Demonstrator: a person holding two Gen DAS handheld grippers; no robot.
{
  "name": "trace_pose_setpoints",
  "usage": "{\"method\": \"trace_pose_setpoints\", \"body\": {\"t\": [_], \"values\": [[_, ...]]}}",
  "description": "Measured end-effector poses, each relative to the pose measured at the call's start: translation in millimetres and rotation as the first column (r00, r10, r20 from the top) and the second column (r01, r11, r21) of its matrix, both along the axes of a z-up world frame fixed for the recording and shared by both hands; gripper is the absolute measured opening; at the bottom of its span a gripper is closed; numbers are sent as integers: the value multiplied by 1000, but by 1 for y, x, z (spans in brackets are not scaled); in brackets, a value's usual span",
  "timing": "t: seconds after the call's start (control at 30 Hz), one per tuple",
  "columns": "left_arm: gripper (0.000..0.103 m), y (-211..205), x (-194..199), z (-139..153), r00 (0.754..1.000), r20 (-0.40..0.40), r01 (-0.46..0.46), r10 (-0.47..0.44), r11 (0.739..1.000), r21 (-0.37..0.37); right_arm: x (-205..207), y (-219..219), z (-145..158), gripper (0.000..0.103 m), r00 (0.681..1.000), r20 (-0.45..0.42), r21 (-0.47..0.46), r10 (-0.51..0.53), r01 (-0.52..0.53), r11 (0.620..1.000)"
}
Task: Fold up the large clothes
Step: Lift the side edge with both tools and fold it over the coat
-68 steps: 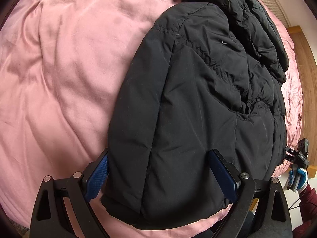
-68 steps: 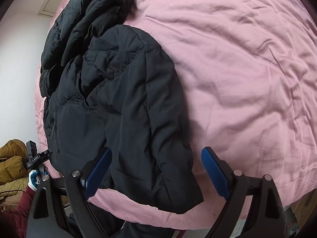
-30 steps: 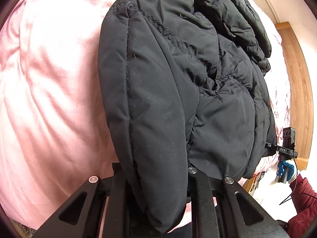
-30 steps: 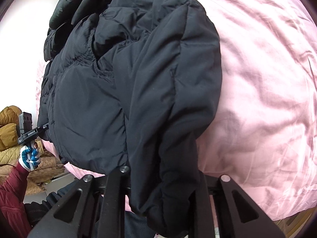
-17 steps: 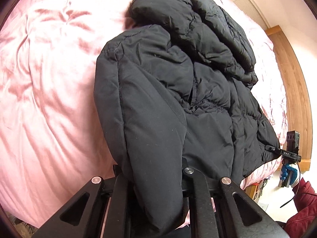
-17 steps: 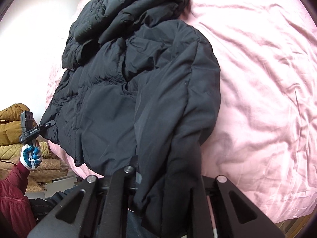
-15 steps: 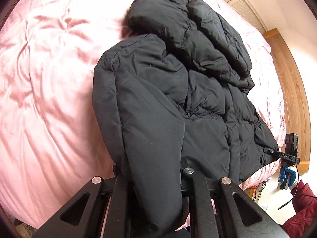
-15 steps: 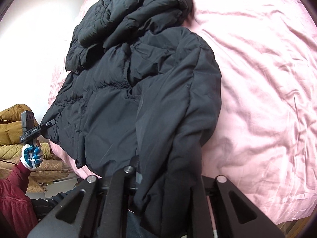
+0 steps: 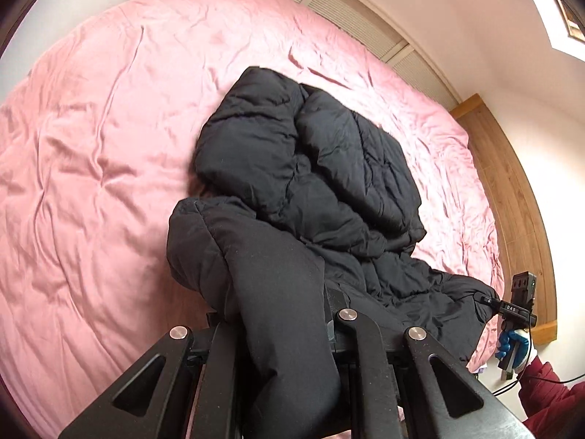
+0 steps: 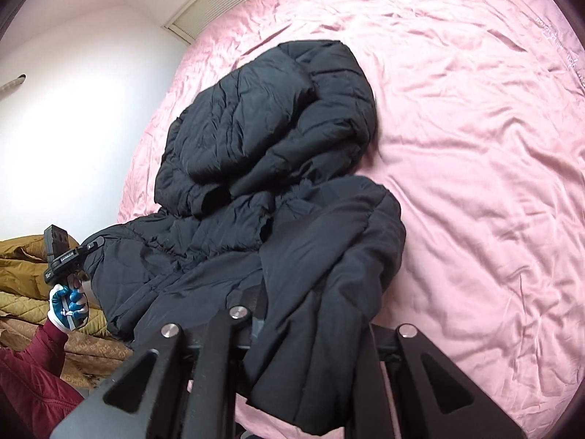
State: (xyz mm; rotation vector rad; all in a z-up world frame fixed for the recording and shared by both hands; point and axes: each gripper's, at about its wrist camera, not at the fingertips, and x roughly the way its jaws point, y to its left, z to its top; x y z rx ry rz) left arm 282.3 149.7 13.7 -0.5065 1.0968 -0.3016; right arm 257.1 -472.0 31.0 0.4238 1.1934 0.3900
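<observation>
Both grippers have lifted since a second ago: the left gripper (image 9: 281, 333) and right gripper (image 10: 307, 333) are each clamped on the black puffer jacket (image 9: 310, 190), fingertips buried in fabric. Its far end lies bunched on the pink bed (image 9: 91, 153).
</observation>
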Motion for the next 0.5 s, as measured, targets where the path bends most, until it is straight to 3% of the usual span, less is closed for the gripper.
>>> {"method": "trace_pose_setpoints", "body": {"t": [0.33, 0.5], "values": [[13, 3, 83, 42, 993, 109, -47, 49, 999, -22, 89, 3, 53, 12, 990, 138, -45, -34, 41, 998], [13, 9, 136, 43, 988, 131, -78, 82, 996, -39, 140, -6, 56, 12, 983, 149, -51, -105, 114, 992]]}}
